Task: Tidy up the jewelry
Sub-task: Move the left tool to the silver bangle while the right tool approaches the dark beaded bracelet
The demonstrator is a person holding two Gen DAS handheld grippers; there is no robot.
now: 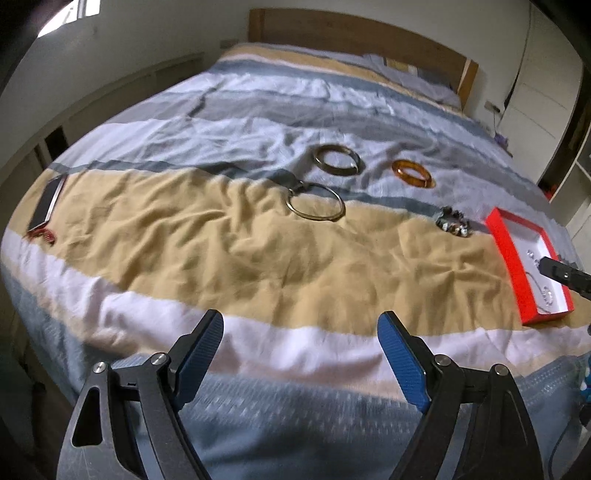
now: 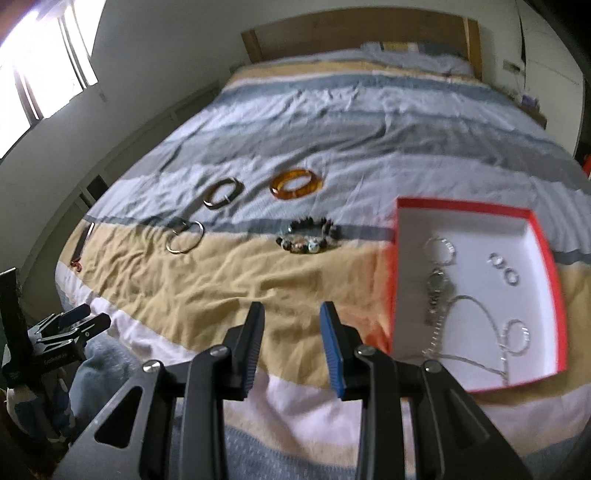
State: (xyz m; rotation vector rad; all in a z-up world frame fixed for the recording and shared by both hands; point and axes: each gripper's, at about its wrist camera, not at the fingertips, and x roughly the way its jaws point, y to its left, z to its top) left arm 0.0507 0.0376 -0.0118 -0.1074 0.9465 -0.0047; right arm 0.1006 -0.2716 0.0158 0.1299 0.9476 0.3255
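Observation:
Loose jewelry lies on the striped bedspread: a wide metal bangle (image 1: pixel 337 160) (image 2: pixel 222 194), an amber bangle (image 1: pixel 412 173) (image 2: pixel 295 183), a thin ring bangle with a dark tag (image 1: pixel 316 202) (image 2: pixel 184 236) and a beaded bracelet (image 1: pixel 453 222) (image 2: pixel 310 236). To the right, a red box (image 1: pixel 506 251) (image 2: pixel 465 205) with a white inside holds a watch (image 2: pixel 437 291), small rings (image 2: pixel 511 276), hoops and a chain. My left gripper (image 1: pixel 301 321) (image 2: pixel 94 315) hangs wide open over the bed's near edge. My right gripper (image 2: pixel 291 308) (image 1: pixel 545 264) stands partly open and empty, just left of the box.
A flat dark phone-like object (image 1: pixel 48 203) with a red strap lies at the bed's left edge. The wooden headboard (image 2: pixel 354 33) is at the far end. A wall with a window is on the left, and cupboards stand on the right.

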